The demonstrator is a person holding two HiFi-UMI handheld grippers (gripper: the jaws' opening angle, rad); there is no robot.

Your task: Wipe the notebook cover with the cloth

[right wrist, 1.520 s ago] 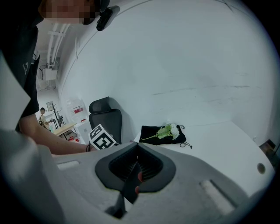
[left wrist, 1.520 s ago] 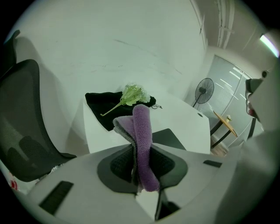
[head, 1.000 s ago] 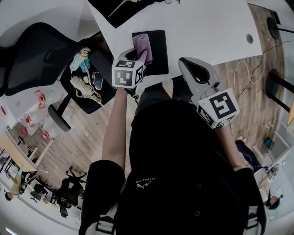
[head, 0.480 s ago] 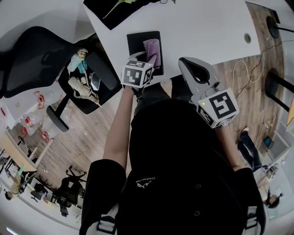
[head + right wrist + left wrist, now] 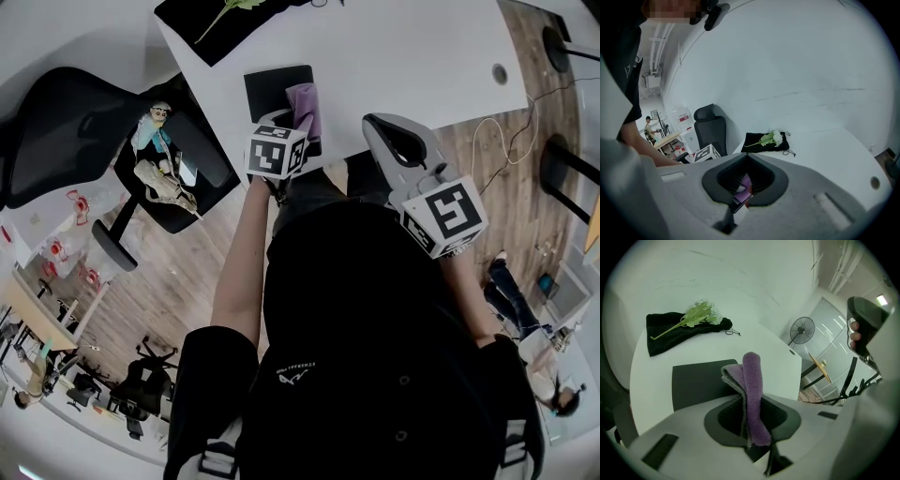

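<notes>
A black notebook (image 5: 270, 92) lies flat near the front edge of the white table (image 5: 403, 56). My left gripper (image 5: 296, 129) is shut on a folded purple cloth (image 5: 304, 103), which sits over the notebook's right edge. In the left gripper view the cloth (image 5: 753, 385) stands up between the jaws of the left gripper (image 5: 752, 425), with the notebook (image 5: 696, 383) just beyond. My right gripper (image 5: 394, 141) hovers over the table's front edge to the right, shut and holding nothing. In the right gripper view, the right gripper (image 5: 744, 191) shows a bit of purple cloth (image 5: 743, 184) through its gap.
A black pouch with a green-and-white flower sprig (image 5: 225, 13) lies at the far left of the table; it also shows as the pouch (image 5: 684, 326). A black office chair with dolls (image 5: 159, 159) stands left of the table. A cable hole (image 5: 500, 72) is at the table's right.
The left gripper has carried the cloth rightward across the notebook, from its left part to its right edge. The right gripper has stayed in place.
</notes>
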